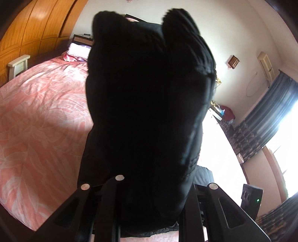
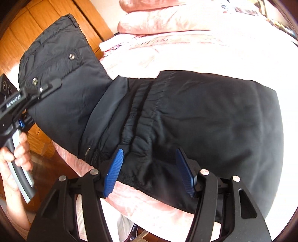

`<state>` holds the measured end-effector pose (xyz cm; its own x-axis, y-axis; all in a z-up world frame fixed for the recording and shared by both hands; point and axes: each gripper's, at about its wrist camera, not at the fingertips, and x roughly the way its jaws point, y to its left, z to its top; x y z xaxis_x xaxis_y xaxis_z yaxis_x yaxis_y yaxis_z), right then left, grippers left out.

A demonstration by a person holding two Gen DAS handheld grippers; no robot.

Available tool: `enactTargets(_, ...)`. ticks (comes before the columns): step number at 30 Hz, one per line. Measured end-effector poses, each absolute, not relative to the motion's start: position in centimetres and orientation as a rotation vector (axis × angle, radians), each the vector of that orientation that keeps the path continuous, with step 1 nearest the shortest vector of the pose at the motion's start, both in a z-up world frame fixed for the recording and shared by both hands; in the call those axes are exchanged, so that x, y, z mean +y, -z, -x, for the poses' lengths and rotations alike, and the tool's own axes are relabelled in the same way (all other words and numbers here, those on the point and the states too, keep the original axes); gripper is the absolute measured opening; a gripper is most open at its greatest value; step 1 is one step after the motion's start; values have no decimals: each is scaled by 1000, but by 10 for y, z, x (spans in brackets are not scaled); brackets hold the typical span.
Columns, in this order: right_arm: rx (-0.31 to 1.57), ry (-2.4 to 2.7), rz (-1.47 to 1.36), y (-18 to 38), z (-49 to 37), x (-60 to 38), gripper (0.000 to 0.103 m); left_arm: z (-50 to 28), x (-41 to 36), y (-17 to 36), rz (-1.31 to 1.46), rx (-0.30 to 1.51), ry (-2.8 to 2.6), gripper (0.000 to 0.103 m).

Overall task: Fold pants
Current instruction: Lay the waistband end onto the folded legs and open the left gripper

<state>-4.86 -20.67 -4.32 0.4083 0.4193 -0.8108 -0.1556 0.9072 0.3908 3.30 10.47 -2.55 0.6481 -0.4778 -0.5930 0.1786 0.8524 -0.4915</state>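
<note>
The black pants [image 2: 204, 115] lie across the pink bed, one end lifted at the left. In the right wrist view my left gripper [image 2: 54, 83] is shut on that lifted end, near two metal snaps, held by a hand. In the left wrist view the same cloth [image 1: 145, 104] hangs over the camera and hides the fingers. My right gripper [image 2: 149, 171] is open; its blue fingertips [image 2: 113, 173] stand either side of a bunched fold at the pants' near edge, just above the cloth.
The pink floral bedspread [image 1: 37, 115] covers the bed. Pillows [image 2: 167, 16] lie at the head. A wooden wardrobe [image 1: 29, 28] stands beside the bed. A curtained bright window [image 1: 275, 115] is at the right.
</note>
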Motion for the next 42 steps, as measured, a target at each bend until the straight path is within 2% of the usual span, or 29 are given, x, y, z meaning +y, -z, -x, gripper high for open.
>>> enactTargets(6, 1088, -302, -296, 42, 54, -236, 59, -30, 71, 40, 284, 841, 410, 20)
enactTargets(10, 1091, -277, -307, 44, 55, -249, 59, -29, 53, 49, 229, 882, 433, 25)
enactTargets(16, 1093, -258, -274, 48, 57, -253, 59, -20, 25, 73, 124, 934, 441, 26)
enactTargets(21, 1120, -252, -265, 60, 52, -252, 60, -22, 15, 80, 110, 992, 473, 40)
enactTargets(23, 1125, -254, -254, 66, 49, -251, 60, -20, 10, 83, 104, 1004, 499, 55)
enactTargets(28, 1132, -261, -263, 78, 42, -249, 61, -14, -2, 87, 119, 1048, 543, 72)
enactTargets(37, 1138, -277, -308, 77, 47, -261, 61, -6, 39, 62, 480, 1008, 716, 74)
enactTargets(42, 1143, -269, -284, 72, 47, -263, 61, -20, 15, 77, 301, 1024, 597, 75)
